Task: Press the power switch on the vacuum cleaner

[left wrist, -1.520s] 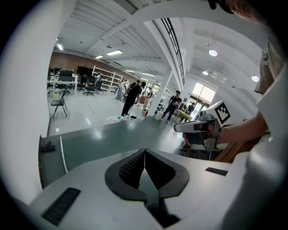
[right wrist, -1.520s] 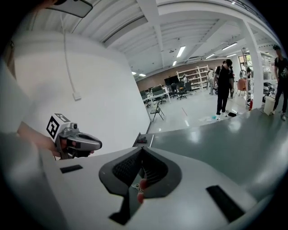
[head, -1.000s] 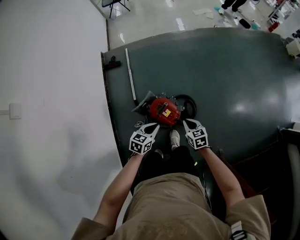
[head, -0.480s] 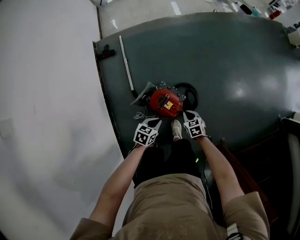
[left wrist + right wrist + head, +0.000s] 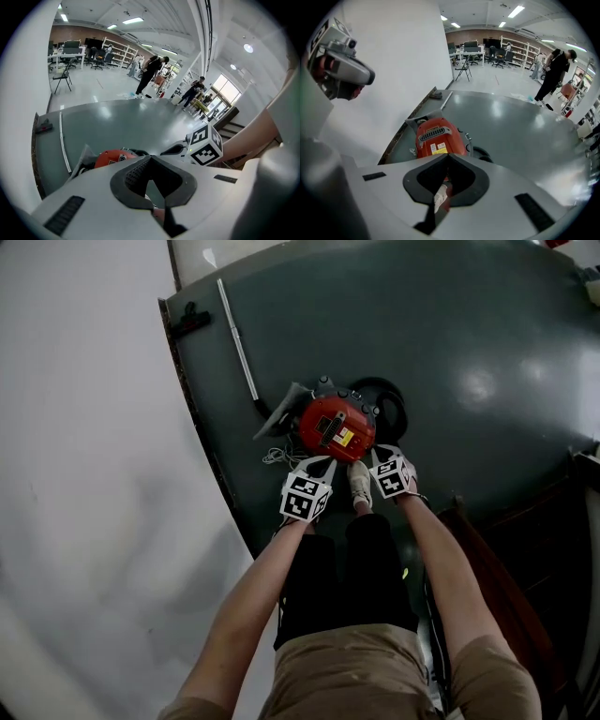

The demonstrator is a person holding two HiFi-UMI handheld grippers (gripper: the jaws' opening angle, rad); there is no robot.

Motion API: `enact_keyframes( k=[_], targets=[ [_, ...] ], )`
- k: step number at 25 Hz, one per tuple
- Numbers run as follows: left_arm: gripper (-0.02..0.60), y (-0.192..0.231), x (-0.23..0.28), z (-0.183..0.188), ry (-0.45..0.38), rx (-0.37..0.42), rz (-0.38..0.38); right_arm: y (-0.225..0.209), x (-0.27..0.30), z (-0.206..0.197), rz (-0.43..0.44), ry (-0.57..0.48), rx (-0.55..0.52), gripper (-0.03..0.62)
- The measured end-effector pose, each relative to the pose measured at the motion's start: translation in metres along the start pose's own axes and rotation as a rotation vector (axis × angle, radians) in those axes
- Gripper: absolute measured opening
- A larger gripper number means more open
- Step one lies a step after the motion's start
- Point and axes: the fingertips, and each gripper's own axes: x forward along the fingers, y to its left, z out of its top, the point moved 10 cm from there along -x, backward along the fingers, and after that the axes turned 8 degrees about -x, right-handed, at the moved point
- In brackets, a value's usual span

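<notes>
Head view: the round red plastic vacuum cleaner [image 5: 336,426] is sitting on the dark grey-green floor mat [image 5: 469,334], just ahead of the person's white shoe [image 5: 359,486]. The left gripper [image 5: 322,465] and right gripper [image 5: 377,458] are flanking that shoe, tips close to the vacuum's near edge.

Left gripper view: its jaws are meeting at the tips, gripping nothing, with the vacuum peeking up just beyond them.

Right gripper view: its jaws are closed and empty, and the vacuum is lying straight ahead.
</notes>
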Motion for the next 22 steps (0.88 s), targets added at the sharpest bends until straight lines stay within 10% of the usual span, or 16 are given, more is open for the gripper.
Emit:
enact_keyframes(
  k=[22],
  targets=[
    [0.005,0.059,0.061,-0.042,0.042,0.095,0.064,0.021,0.140,-0.031,-0.007,0.128,-0.246,0.012]
  ],
)
